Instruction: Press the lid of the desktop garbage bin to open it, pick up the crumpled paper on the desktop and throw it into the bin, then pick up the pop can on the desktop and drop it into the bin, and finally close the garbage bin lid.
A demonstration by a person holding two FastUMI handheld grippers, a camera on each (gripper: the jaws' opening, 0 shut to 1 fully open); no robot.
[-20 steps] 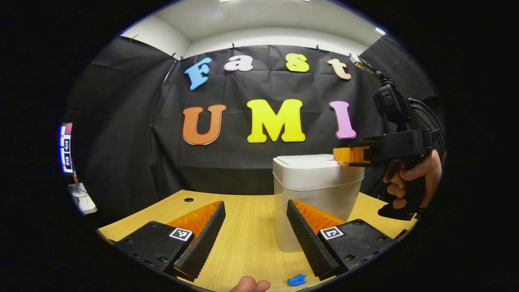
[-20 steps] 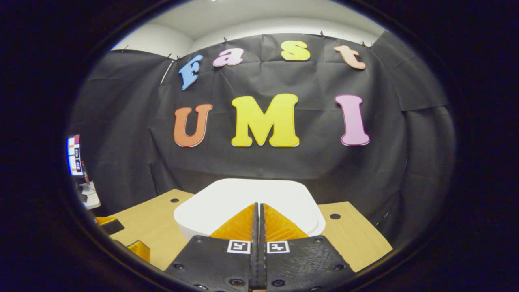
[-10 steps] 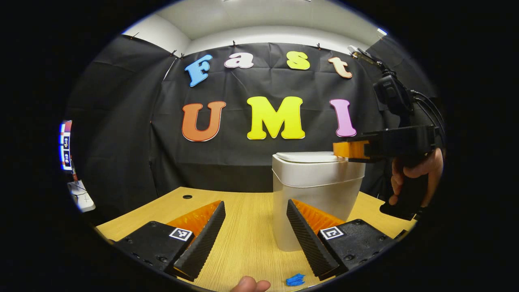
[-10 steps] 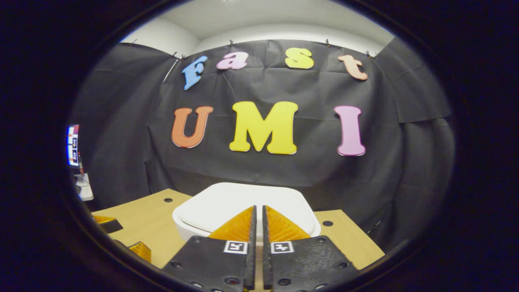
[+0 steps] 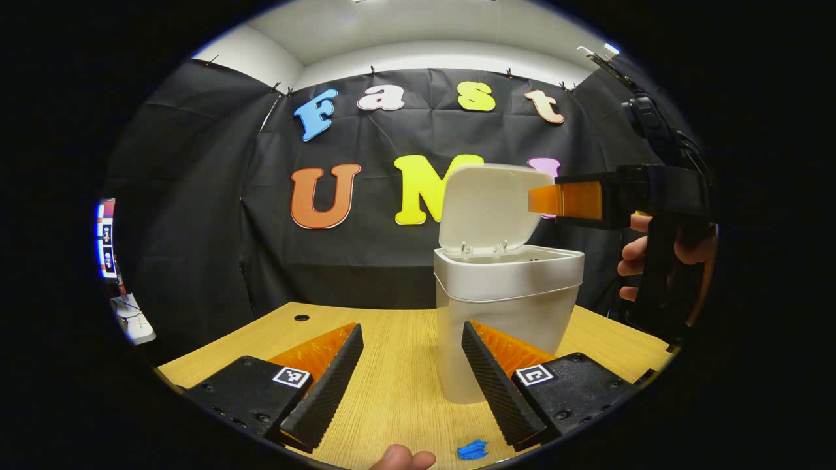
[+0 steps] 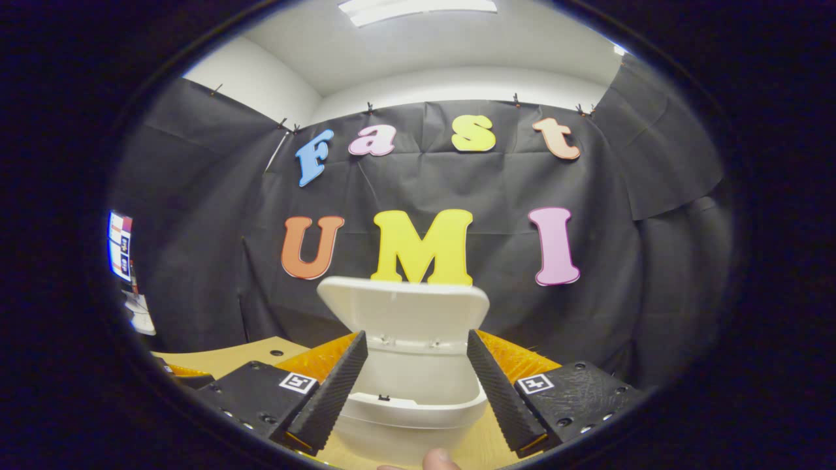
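The white desktop bin [image 5: 506, 307] stands on the wooden desk [image 5: 392, 378] with its lid [image 5: 490, 202] swung up on the back hinge. My left gripper [image 5: 410, 326] is open, low over the desk, in front of the bin and slightly to its left. The right gripper [image 5: 532, 199], held by a hand [image 5: 637, 258], hovers above the bin's right side at lid height. In the right gripper view the right gripper [image 6: 417, 334] is open, looking down at the bin's rim [image 6: 418, 408] and the raised lid [image 6: 405, 307].
A small blue crumpled scrap [image 5: 471, 449] lies on the desk near its front edge, beside a fingertip [image 5: 401, 459]. The desk has a round cable hole [image 5: 302, 318] at the back left. A lit screen [image 5: 104, 238] stands far left, off the desk.
The bin's lid has popped up from shut to open. The right gripper has lifted off the lid and gone from shut to open. My left gripper has held still.
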